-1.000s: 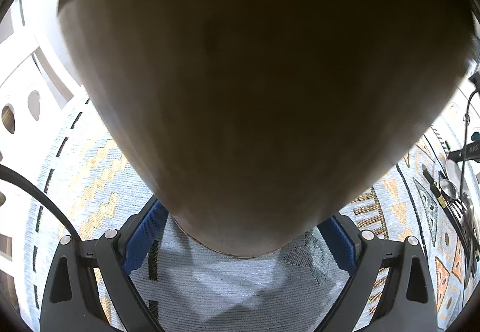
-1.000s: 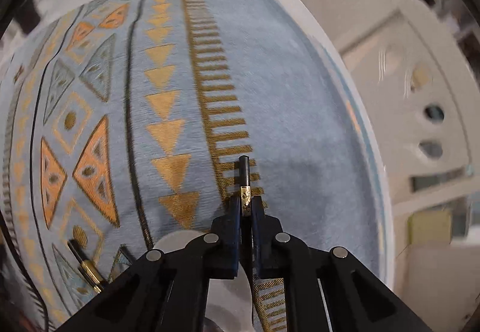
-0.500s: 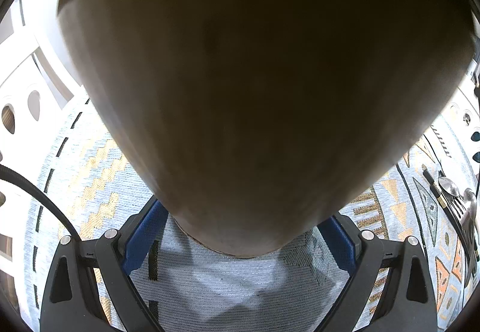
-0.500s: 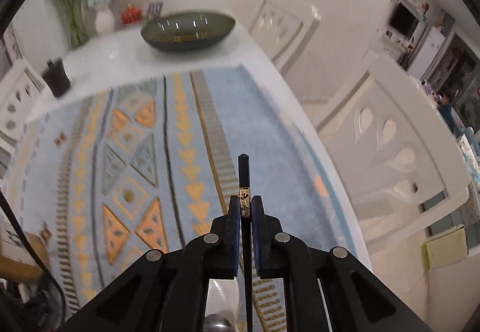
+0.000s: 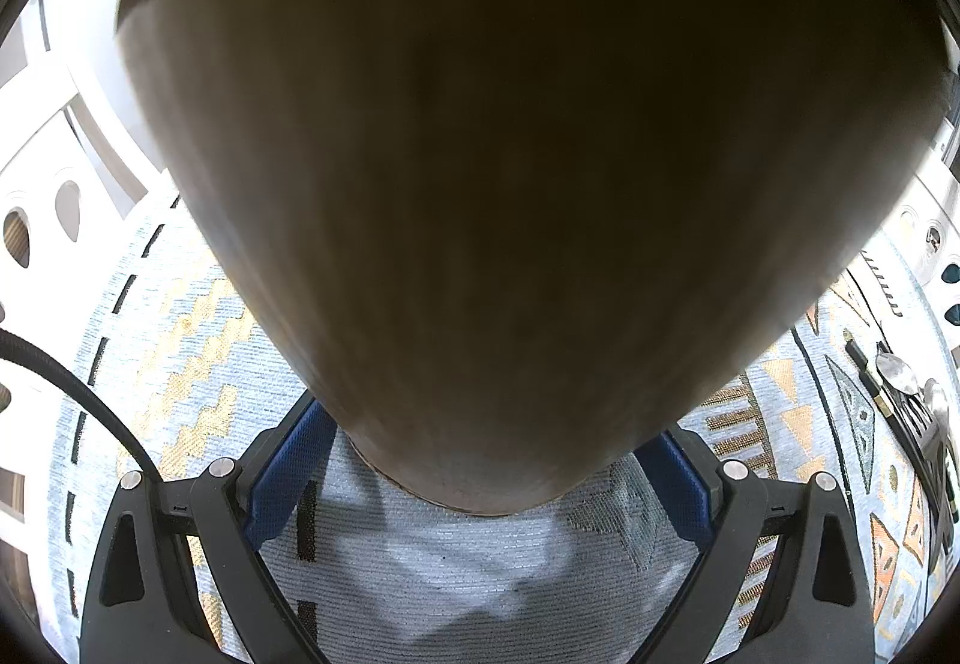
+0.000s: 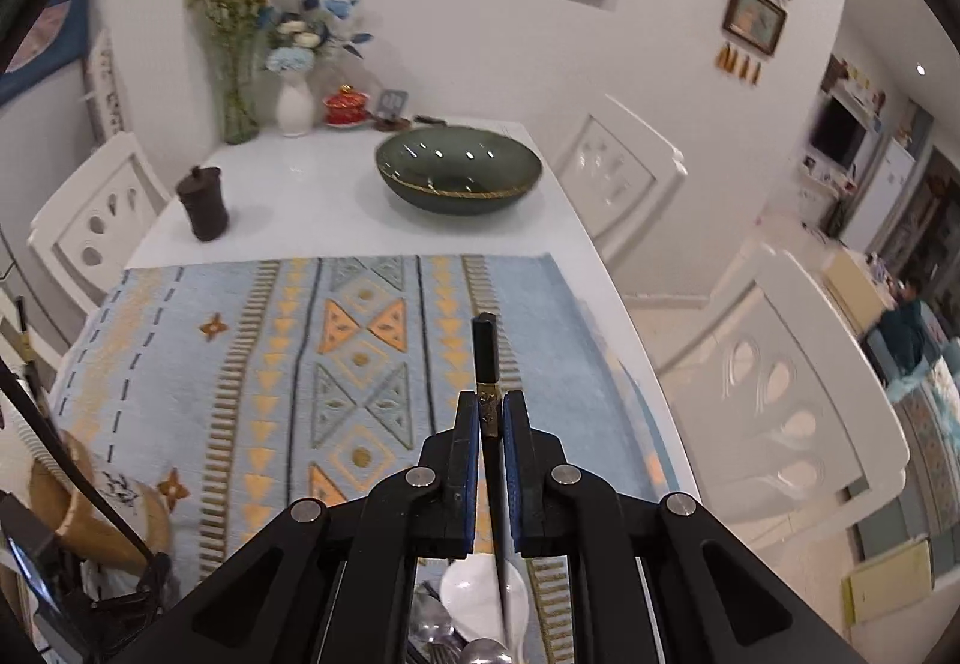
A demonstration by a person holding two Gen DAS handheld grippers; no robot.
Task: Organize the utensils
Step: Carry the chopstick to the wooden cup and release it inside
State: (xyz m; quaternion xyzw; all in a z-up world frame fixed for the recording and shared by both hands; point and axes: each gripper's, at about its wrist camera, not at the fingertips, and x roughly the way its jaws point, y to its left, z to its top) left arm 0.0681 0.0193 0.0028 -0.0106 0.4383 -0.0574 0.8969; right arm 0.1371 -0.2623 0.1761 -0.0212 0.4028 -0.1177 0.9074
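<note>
The right gripper (image 6: 493, 418) held a black-handled utensil (image 6: 483, 352) by its gold band, the jaws clenched on it, handle pointing away, above the patterned mat (image 6: 180, 340) on the white bench (image 6: 336, 196). Below it lay a white spoon (image 6: 468, 598) among other cutlery. The left gripper (image 5: 480, 478) gripped a wooden holder (image 5: 492, 153) between its blue pads, standing on the mat. More utensils (image 5: 900, 382) lay at the far right of the left wrist view. A dark bowl (image 6: 459, 178) sat well beyond.
</note>
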